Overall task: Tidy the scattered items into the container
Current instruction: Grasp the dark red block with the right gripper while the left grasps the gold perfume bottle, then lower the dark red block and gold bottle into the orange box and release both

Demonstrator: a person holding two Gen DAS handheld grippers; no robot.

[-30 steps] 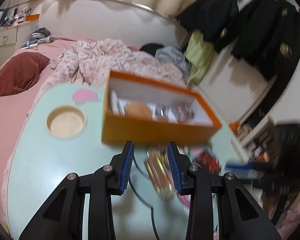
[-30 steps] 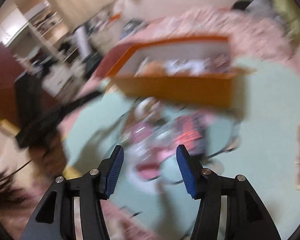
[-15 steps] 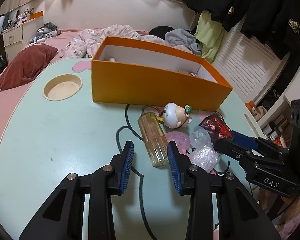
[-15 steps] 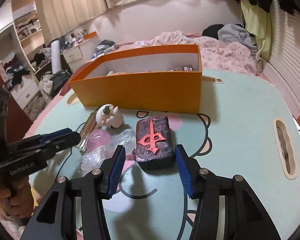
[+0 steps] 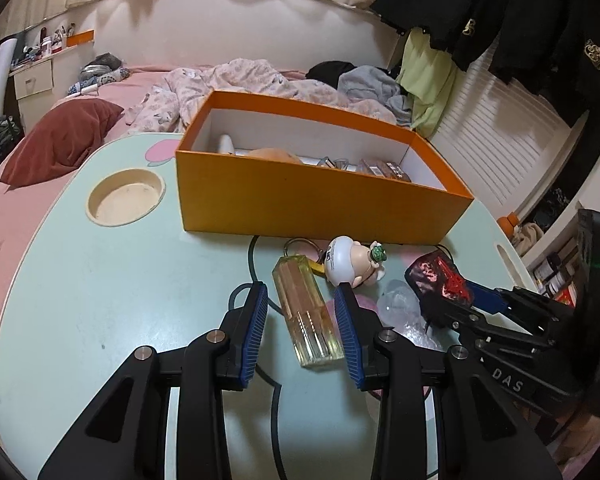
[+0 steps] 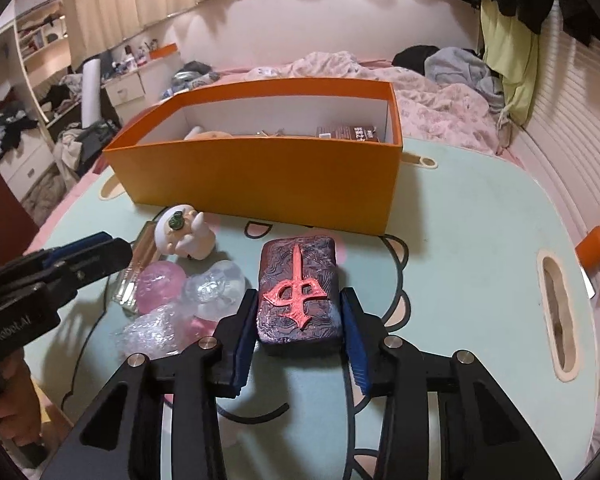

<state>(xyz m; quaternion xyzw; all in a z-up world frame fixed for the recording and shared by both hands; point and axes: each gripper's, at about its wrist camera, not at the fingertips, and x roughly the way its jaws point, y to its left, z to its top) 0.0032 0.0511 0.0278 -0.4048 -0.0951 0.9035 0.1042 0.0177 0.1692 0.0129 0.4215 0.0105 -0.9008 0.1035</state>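
Cup recess [image 5: 125, 197]: round, sunk into the tabletop [image 5: 100, 288] near its left edge.
Left gripper [image 5: 302, 330]: jaws apart, either side of the bottle, not yet pinching it.
Bottle [image 5: 306, 316]: clear, yellowish, lying flat near the front of the box; probably hard, slick and breakable, best pinched across its long flat sides at mid-length.
Box [image 5: 316, 204]: orange, open-topped, at the tabletop's far middle, already holding several items.
Figurine [image 5: 350, 262]: small white toy just right of the bottle; light, rounded, may roll.
Wrappings [image 6: 172, 304]: pink and clear crinkly lumps; soft, light, easily crushed.
Right gripper [image 6: 300, 332]: jaws wide around the block's near end, contact not clear.
Block [image 6: 300, 290]: dark, with a red raised symbol; looks stiff and weighty, grip its long sides.
Tabletop: pale green, smooth, cartoon print.
Room: bedroom, with a bed [image 5: 40, 184] behind.
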